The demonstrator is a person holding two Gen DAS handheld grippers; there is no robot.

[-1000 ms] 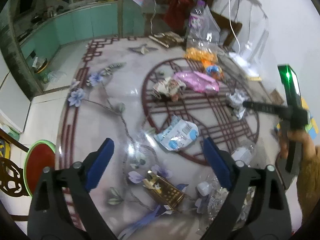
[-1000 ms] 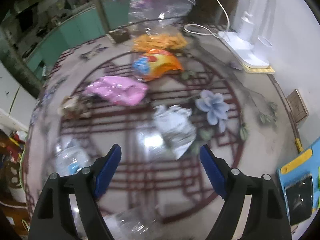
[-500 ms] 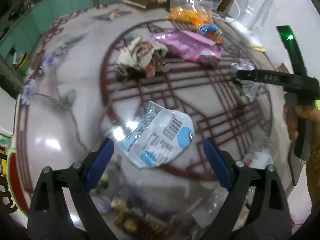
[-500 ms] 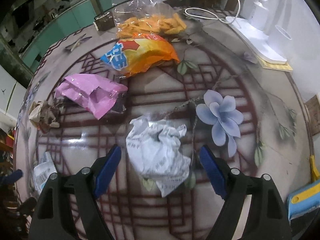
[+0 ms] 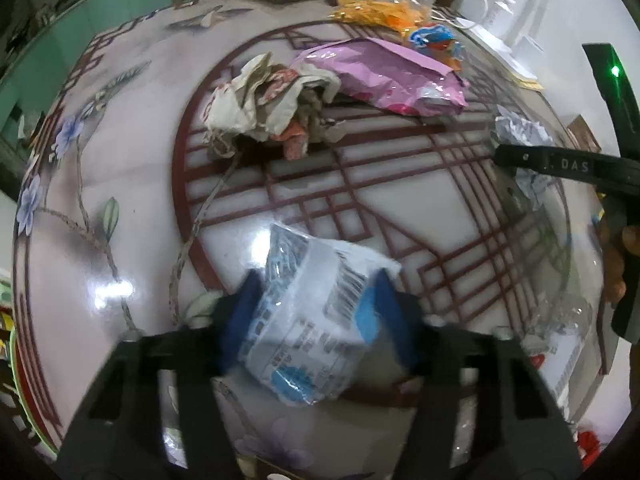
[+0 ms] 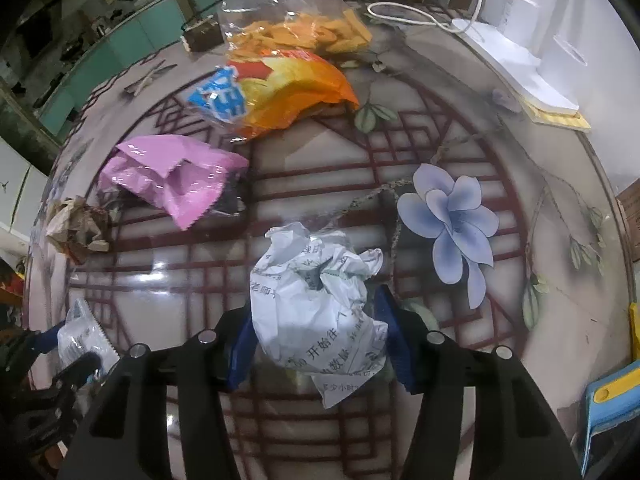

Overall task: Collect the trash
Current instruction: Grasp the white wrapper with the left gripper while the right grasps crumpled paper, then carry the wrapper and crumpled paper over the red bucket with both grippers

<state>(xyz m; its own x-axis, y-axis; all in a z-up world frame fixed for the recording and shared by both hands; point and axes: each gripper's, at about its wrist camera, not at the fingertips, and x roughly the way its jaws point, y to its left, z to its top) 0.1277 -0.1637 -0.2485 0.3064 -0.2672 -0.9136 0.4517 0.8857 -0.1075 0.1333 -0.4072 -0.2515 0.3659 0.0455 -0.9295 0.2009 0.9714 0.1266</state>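
Observation:
My left gripper (image 5: 316,316) is shut on a white and blue plastic wrapper (image 5: 312,320) that bulges between its blue pads on the patterned table (image 5: 120,160). My right gripper (image 6: 316,332) is shut on a crumpled ball of printed white paper (image 6: 316,300). Each gripper shows in the other's view: the right one at the right edge (image 5: 560,166), the left one with its wrapper at the lower left (image 6: 76,344). A pink wrapper (image 6: 172,184), an orange and blue snack bag (image 6: 280,92) and a crumpled brown and cream wad (image 5: 268,100) lie on the table.
A clear bag of orange snacks (image 6: 304,28) stands at the far side. A white appliance (image 6: 520,64) with a cord sits at the back right. A crushed clear bottle (image 5: 560,320) lies right of my left gripper. A blue and yellow object (image 6: 612,400) lies at the right edge.
Both grippers have moved down and forward and closed: the left on the white and blue wrapper, the right on the crumpled paper. Both were open half a second ago.

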